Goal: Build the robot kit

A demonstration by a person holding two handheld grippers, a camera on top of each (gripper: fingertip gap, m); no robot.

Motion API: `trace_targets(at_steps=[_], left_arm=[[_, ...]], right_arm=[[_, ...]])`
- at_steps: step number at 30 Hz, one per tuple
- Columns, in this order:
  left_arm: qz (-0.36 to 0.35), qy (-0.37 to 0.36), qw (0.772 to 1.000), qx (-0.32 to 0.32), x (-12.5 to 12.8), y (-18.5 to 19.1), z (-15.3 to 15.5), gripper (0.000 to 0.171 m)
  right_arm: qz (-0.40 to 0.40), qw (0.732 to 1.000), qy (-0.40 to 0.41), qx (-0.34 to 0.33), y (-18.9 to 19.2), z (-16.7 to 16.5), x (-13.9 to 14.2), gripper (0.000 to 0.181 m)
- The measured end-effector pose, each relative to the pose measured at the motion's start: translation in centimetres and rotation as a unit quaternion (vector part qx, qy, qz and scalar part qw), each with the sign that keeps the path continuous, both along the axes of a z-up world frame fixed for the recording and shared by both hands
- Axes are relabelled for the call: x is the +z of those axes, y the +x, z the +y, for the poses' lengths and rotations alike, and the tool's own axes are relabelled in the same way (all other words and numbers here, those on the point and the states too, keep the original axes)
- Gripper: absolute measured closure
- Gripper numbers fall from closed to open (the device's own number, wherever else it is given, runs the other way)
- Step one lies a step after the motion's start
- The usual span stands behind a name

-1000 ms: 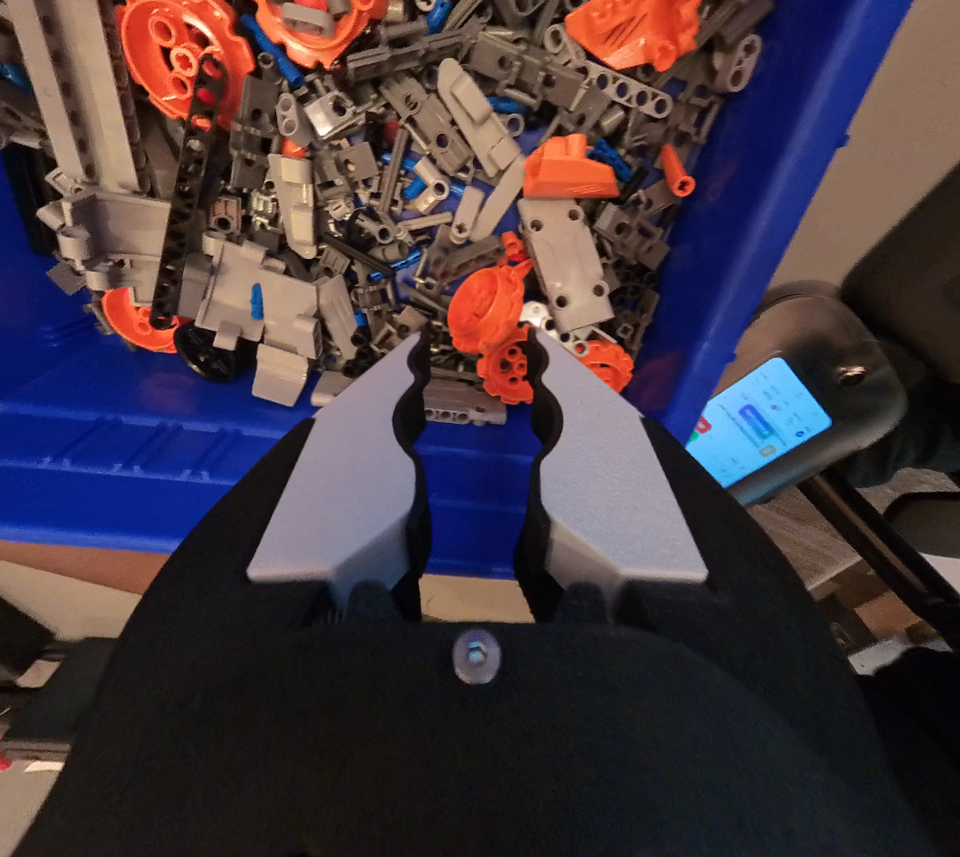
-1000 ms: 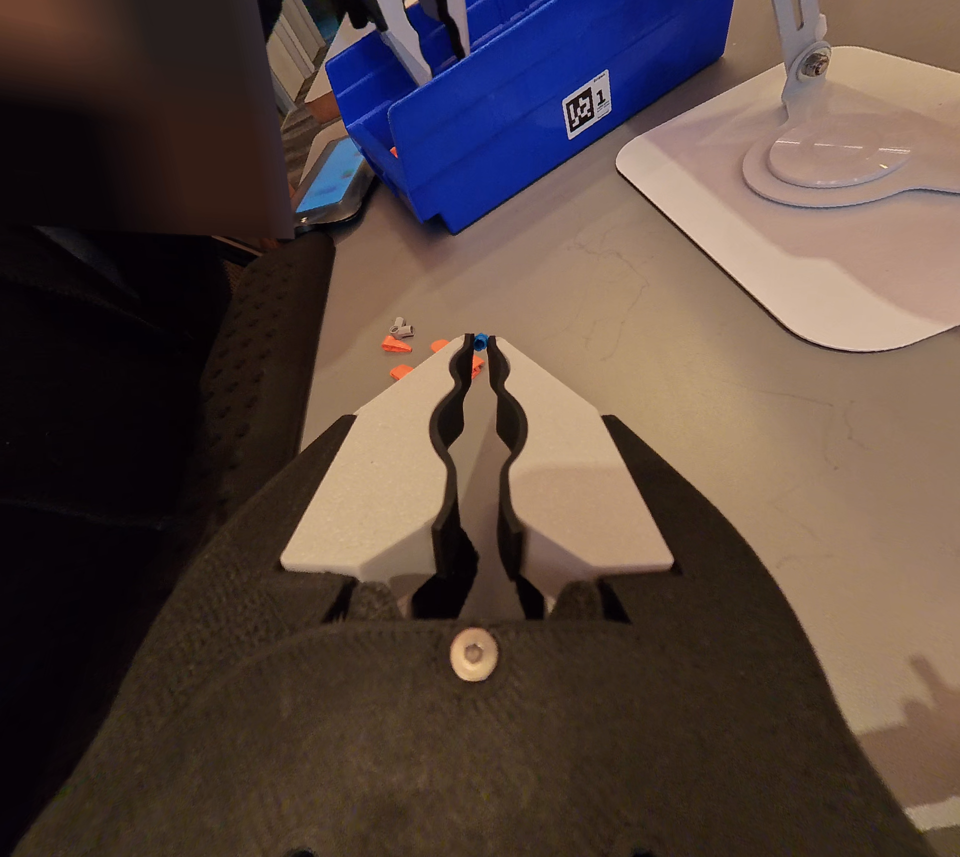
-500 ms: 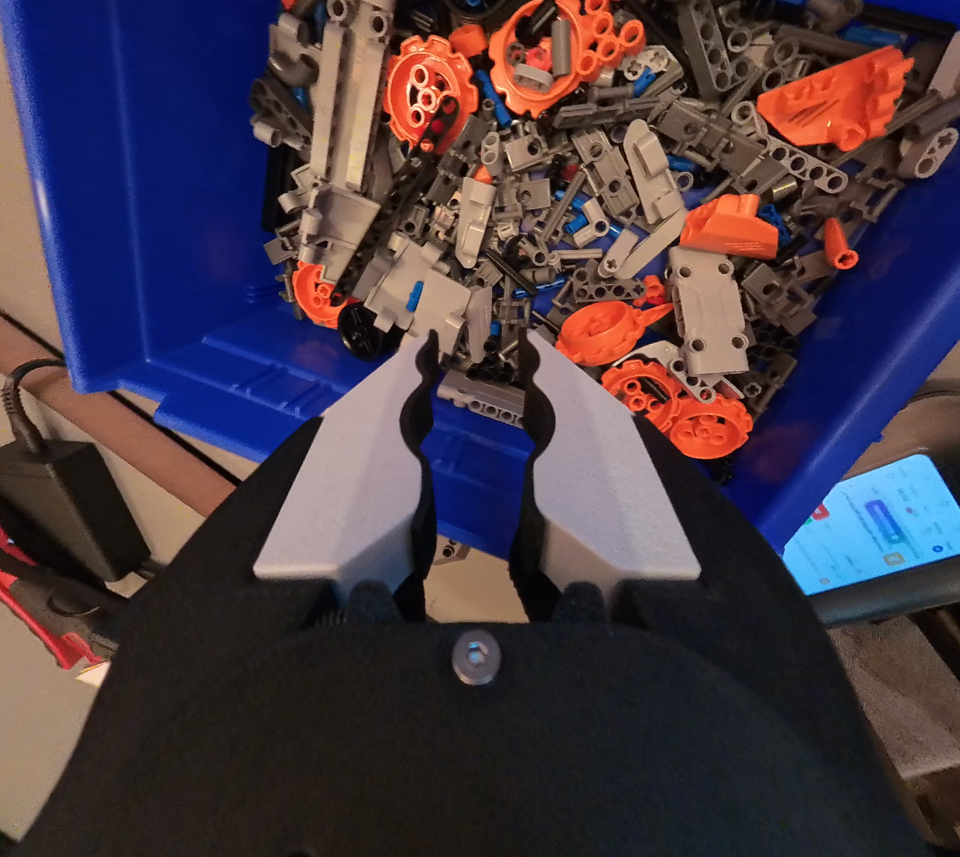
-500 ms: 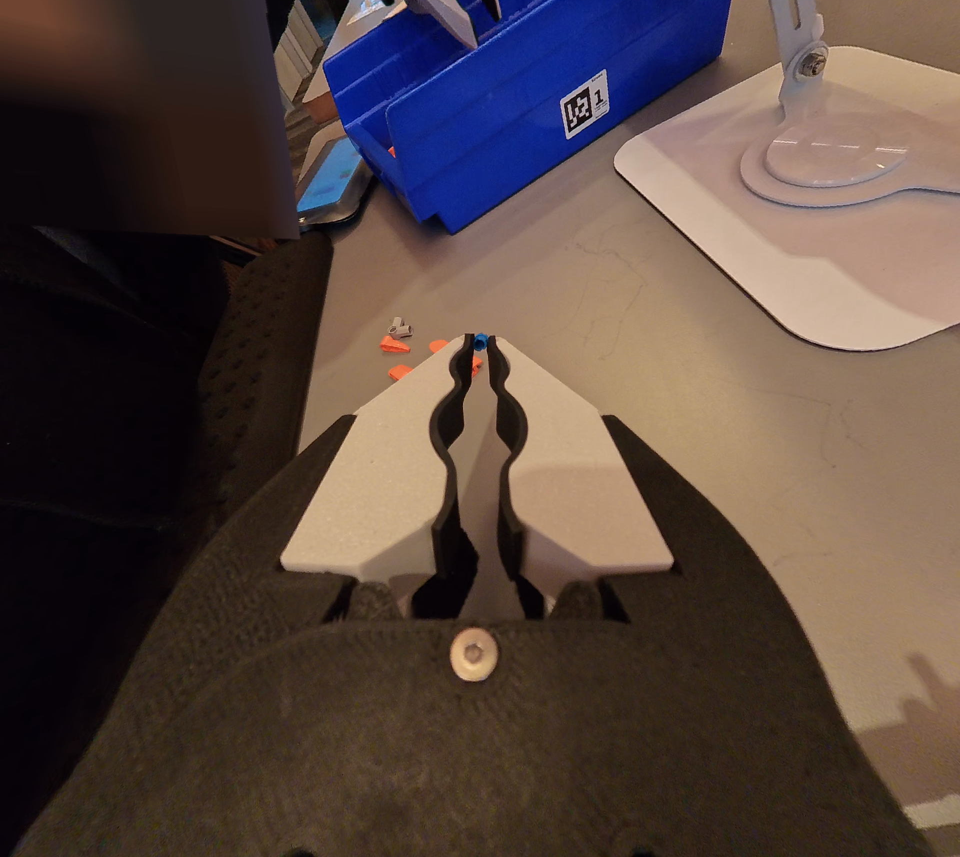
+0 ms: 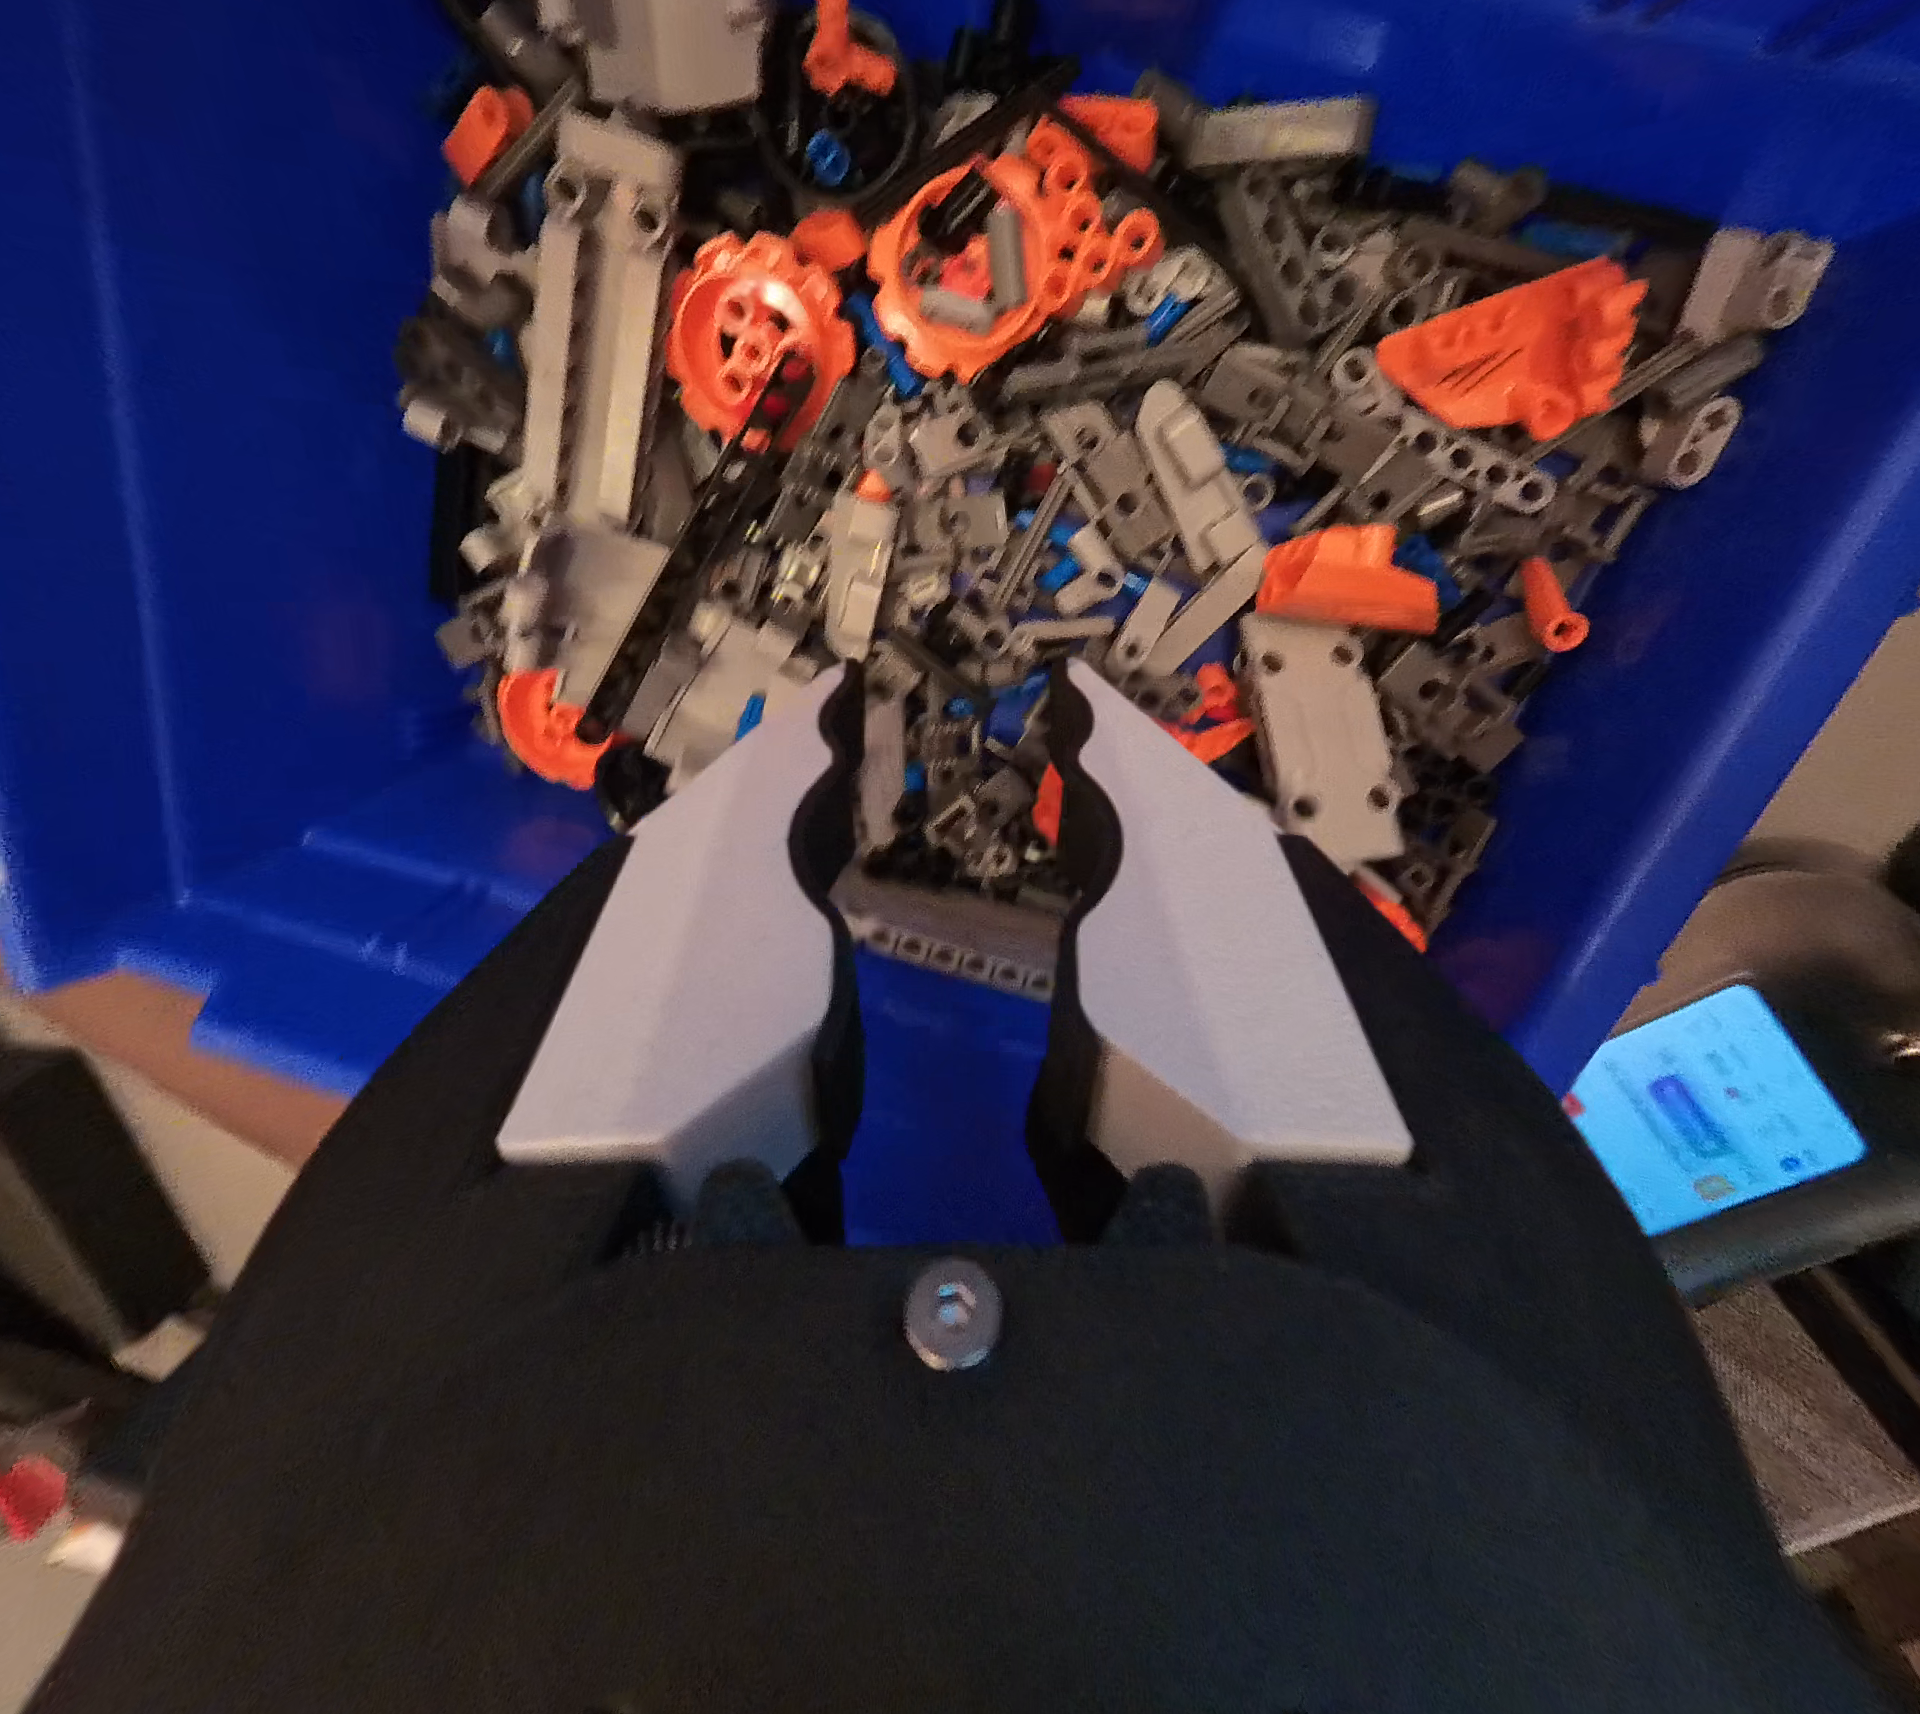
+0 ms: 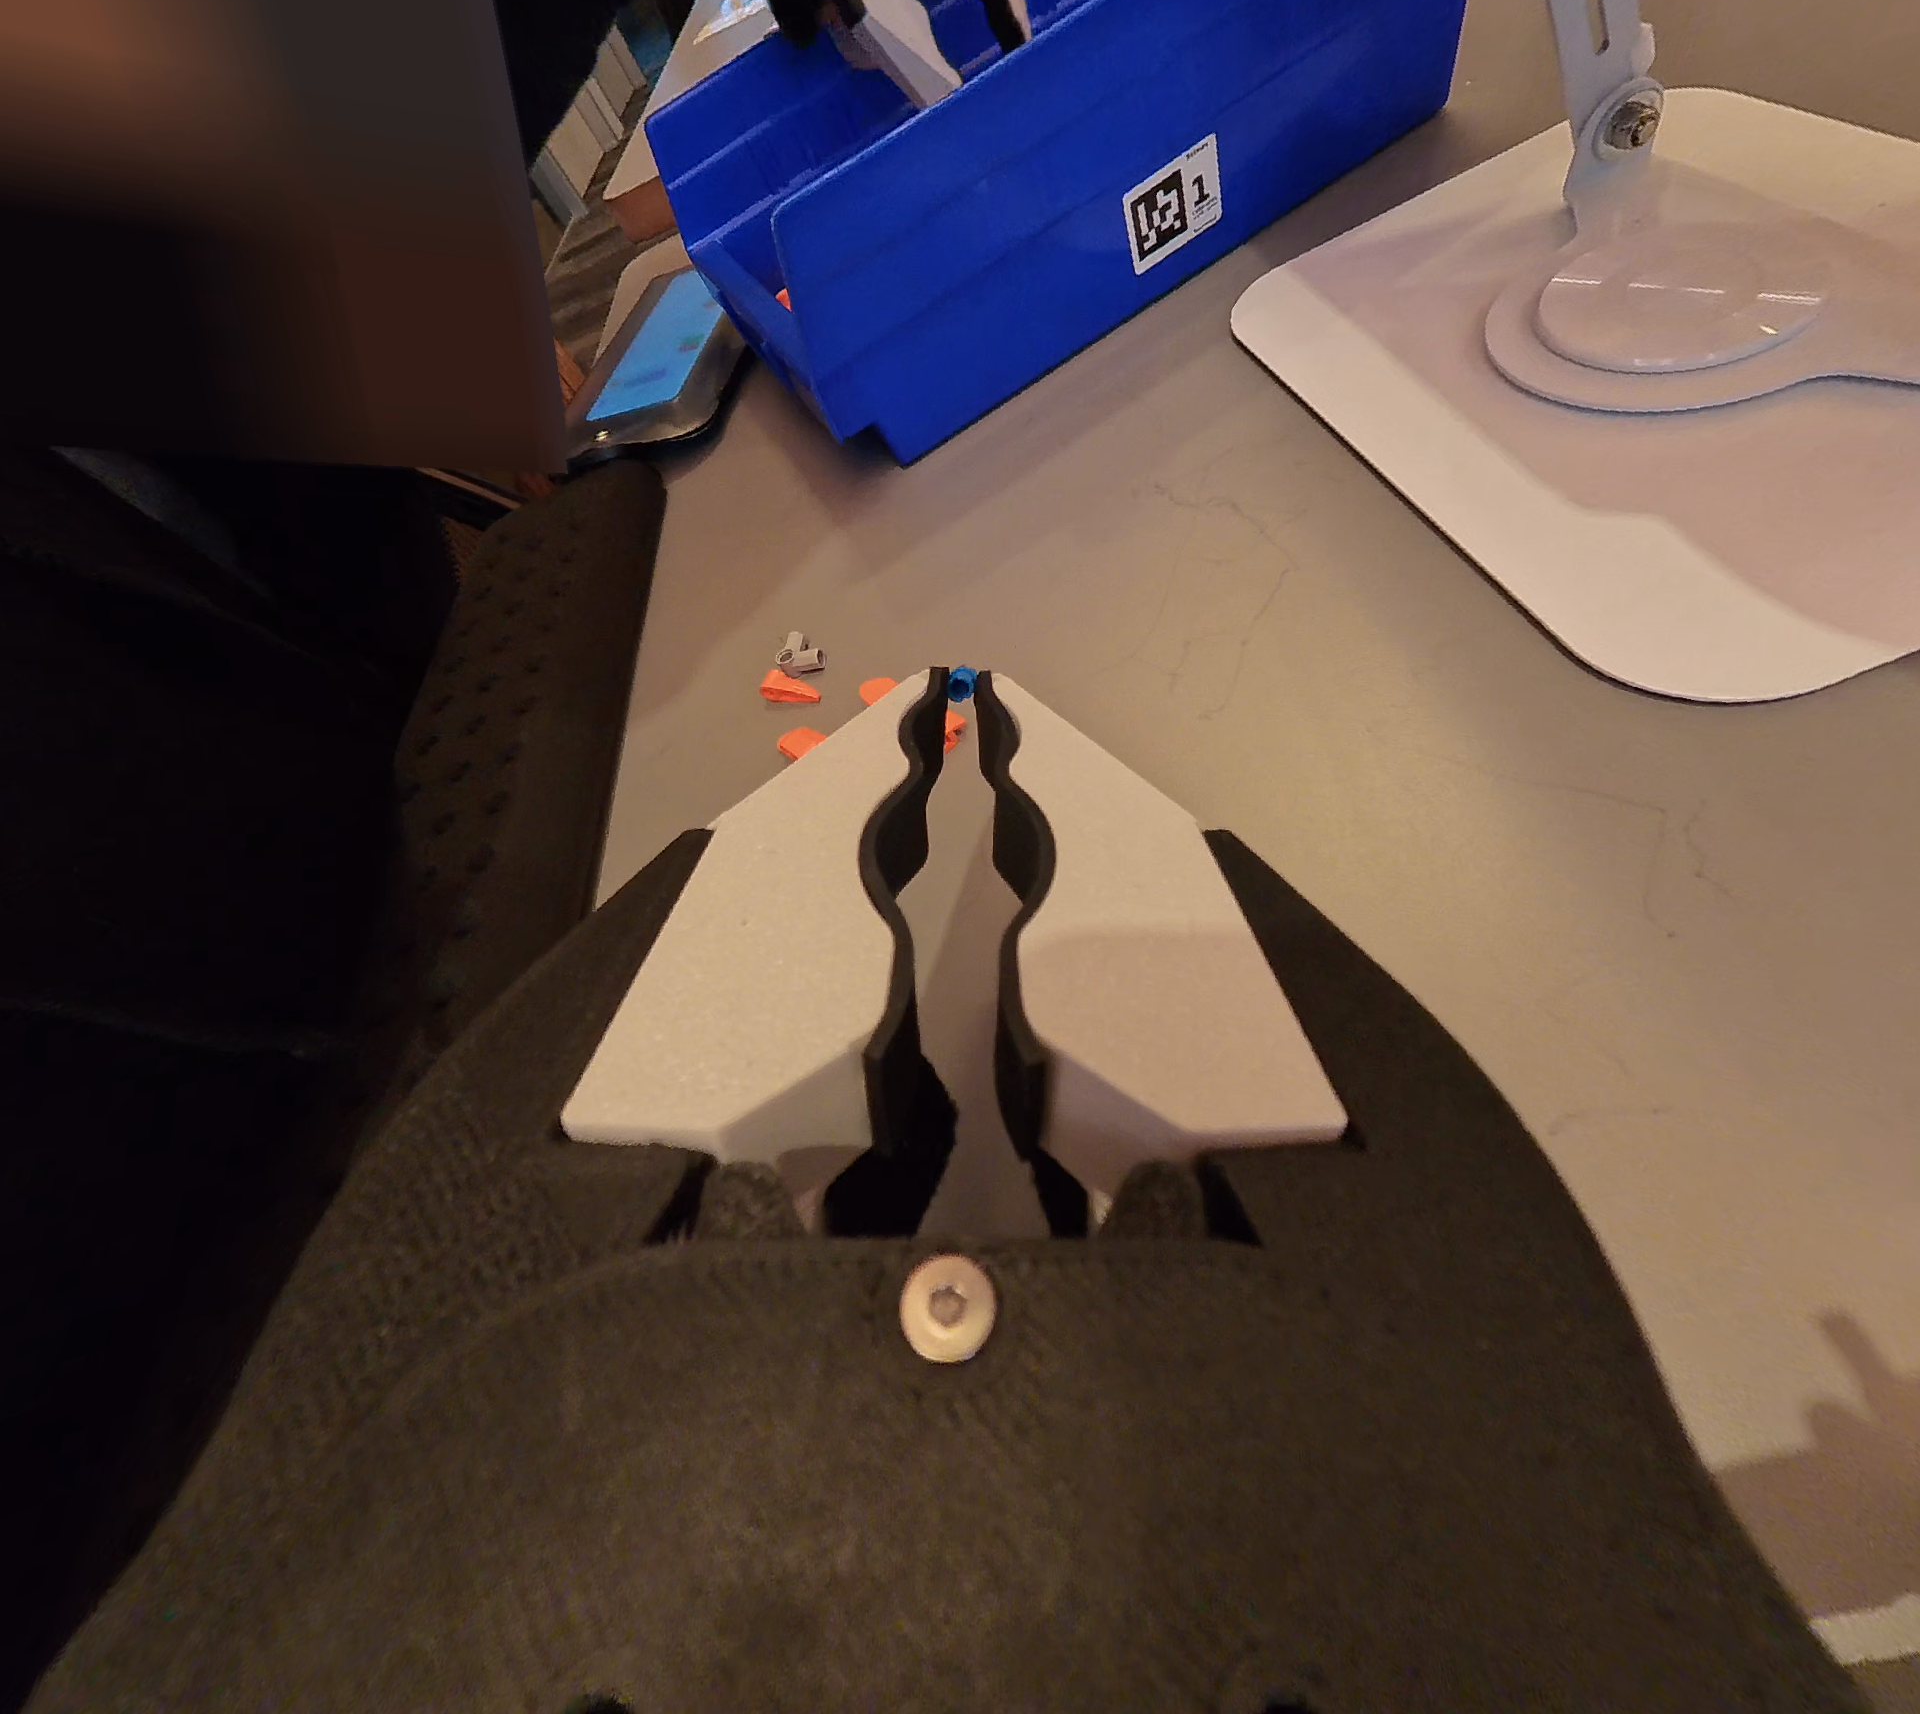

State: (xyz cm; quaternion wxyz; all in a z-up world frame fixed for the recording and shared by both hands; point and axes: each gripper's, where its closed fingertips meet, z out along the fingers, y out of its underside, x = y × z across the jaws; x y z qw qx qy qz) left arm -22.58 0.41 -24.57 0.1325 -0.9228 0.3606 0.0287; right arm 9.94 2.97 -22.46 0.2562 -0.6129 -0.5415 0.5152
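- The left gripper [image 5: 951, 698] hangs with jaws apart, empty, over grey and orange building pieces [image 5: 1039, 459] heaped in a blue bin [image 5: 208, 417].
- The right gripper [image 6: 958, 677] pinches a small blue peg [image 6: 959, 680] above the grey counter [image 6: 1351, 833].
- Ahead of it, the bin's side wall bears a black-and-white square-code sticker [image 6: 1172, 202].
- Orange bits [image 6: 790, 685] lie just left of its tips; bare counter lies right.

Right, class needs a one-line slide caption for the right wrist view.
Right gripper pinches a small blue peg above a grey table, orange pieces nearby.
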Motion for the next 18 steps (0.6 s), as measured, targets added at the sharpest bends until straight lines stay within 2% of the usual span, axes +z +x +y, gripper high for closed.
trace_targets(at_steps=[6, 11, 14, 18], left_arm=[[-0.027, -0.002, 0.998, -0.063, -1.9, 4.9, 2.0, 0.126], [-0.052, -0.008, 0.996, -0.078, -2.6, 7.1, 3.1, 0.121], [-0.059, -0.007, 0.996, -0.073, -2.9, 7.3, 3.8, 0.126], [-0.061, -0.027, 0.996, -0.050, -3.2, 6.4, 3.3, 0.148]], right_arm=[[-0.001, 1.000, 0.000, 0.000, 0.0, 0.0, 0.0, 0.178], [-0.002, 1.000, -0.002, 0.001, 0.0, 0.0, -0.2, 0.178], [-0.003, 1.000, -0.003, 0.001, 0.0, 0.0, -0.2, 0.178], [-0.001, 1.000, -0.002, 0.001, 0.0, 0.0, -0.1, 0.178]])
